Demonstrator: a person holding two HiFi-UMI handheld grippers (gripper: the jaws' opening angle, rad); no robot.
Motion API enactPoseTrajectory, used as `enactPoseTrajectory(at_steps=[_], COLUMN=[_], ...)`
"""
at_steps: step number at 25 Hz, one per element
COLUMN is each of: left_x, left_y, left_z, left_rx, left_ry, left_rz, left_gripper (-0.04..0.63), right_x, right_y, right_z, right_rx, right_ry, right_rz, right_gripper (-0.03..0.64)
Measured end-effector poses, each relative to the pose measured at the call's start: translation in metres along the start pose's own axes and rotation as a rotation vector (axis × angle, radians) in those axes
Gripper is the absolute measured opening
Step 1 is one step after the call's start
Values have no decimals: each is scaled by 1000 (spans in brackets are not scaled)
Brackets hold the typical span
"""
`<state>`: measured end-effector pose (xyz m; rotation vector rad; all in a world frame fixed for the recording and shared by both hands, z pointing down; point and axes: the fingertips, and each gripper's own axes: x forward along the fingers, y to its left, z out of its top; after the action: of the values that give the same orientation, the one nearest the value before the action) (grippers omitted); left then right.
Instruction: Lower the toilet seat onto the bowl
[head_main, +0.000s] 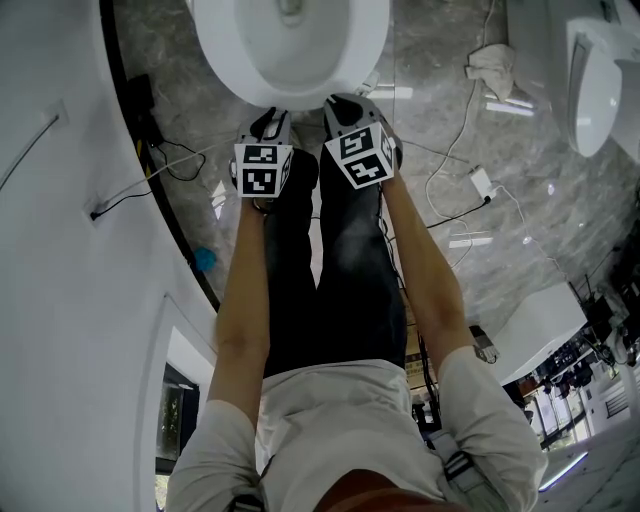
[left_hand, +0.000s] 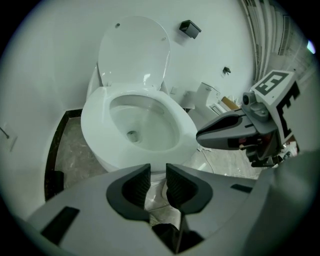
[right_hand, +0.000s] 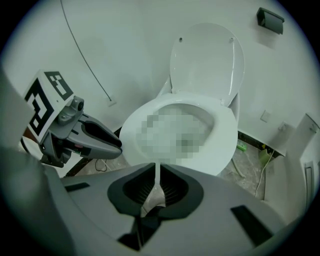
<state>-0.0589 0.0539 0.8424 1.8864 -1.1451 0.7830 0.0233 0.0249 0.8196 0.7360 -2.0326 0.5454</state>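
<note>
The white toilet seat (left_hand: 186, 125) lies flat on the bowl (left_hand: 100, 150), and the lid (left_hand: 132, 50) stands upright against the wall behind it. In the head view the seat (head_main: 345, 70) is at the top, with both grippers just in front of its near rim. My left gripper (left_hand: 158, 176) is open, a clear gap between its pads and nothing in it. My right gripper (right_hand: 156, 172) is shut down to a thin slit and holds nothing. Each gripper shows in the other's view: the right gripper (left_hand: 200, 136) and the left gripper (right_hand: 119, 145). Neither touches the seat (right_hand: 227, 137).
A white wall curves along the left (head_main: 60, 200). Cables (head_main: 180, 160) and a white power adapter (head_main: 480, 182) lie on the grey marble floor. A crumpled cloth (head_main: 492, 65) and a second white fixture (head_main: 600, 85) are at the right. The person's legs (head_main: 330, 260) stand behind the grippers.
</note>
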Motion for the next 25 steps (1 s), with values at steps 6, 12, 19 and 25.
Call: enactPoseTrajectory(at_steps=[6,12,19,25], left_x=[-2,-25,-66,-106], left_y=[-6,-3,0,-8], left_z=[0,24,78,131], left_rx=[-1,-15,2,30], left_ry=[7,-57,-172,-290], left_rz=[-16,9,18,-2], left_gripper=[142,149,68,35], right_x=[-13,-37,-76,-122], right_y=[-9,-15,-19,-29], right_z=[4,23,65,110], right_rx=[29,32,29,19], right_ry=[-15,-58,-163,-269], right_rz=[-17,-25,-30,-76], right_gripper=[45,44,44,37])
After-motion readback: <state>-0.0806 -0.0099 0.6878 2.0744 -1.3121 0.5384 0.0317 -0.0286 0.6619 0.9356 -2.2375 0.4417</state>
